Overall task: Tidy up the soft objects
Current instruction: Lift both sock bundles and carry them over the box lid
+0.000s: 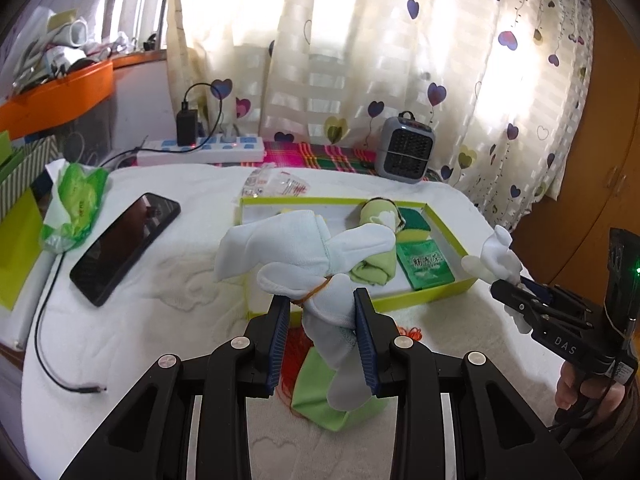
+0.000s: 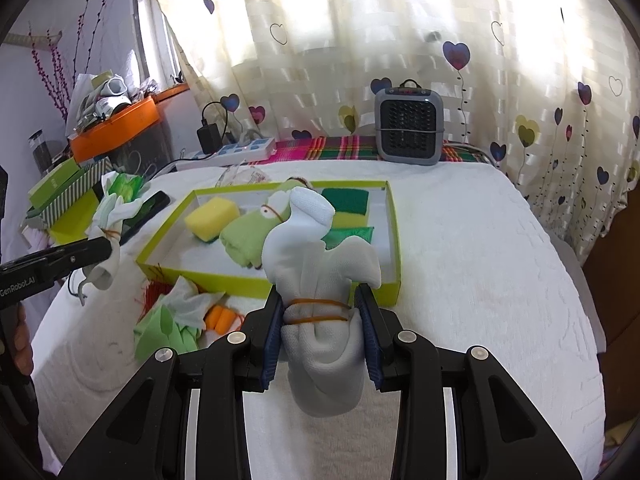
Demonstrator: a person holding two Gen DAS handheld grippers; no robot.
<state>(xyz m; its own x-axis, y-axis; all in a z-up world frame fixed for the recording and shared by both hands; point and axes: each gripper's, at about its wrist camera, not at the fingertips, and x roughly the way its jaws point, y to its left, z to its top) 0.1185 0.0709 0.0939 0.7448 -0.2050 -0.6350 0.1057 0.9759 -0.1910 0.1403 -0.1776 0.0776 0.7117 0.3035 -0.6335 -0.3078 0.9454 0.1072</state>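
White terry cloth covers the tabletop (image 2: pixel 480 280), and on it sits a shallow lime-green box (image 2: pixel 394 240) with a white floor. The left gripper (image 1: pixel 322 336) has its jaws closed partway on a pale blue-white sock bundle (image 1: pixel 304 248) tied with an orange rubber band, held up in the air in front of the box's near left corner; the bundle's loose ends fan out above the blue pads. The right gripper (image 2: pixel 322 340) likewise has its jaws clamped partway on a white sock bundle (image 2: pixel 320 264) wound twice by an orange rubber band, raised just in front of the box's near wall. Inside the box lie a yellow sponge (image 2: pixel 212 218), a rolled green sock bundle (image 2: pixel 248 236), a green-topped sponge (image 2: pixel 346 202) and a green sachet (image 1: pixel 424 264). On the cloth before the box, between the two grippers, rest loose green and white socks (image 2: pixel 172 320) with something orange beside them. Left of the box lie a black phone (image 1: pixel 126 248) and a green tissue pack (image 1: pixel 76 204). Behind, at the curtain (image 2: pixel 360 40) patterned with hearts, stand a grey mini heater (image 2: pixel 408 132) and a white power strip (image 1: pixel 204 148) with a black charger plugged in.
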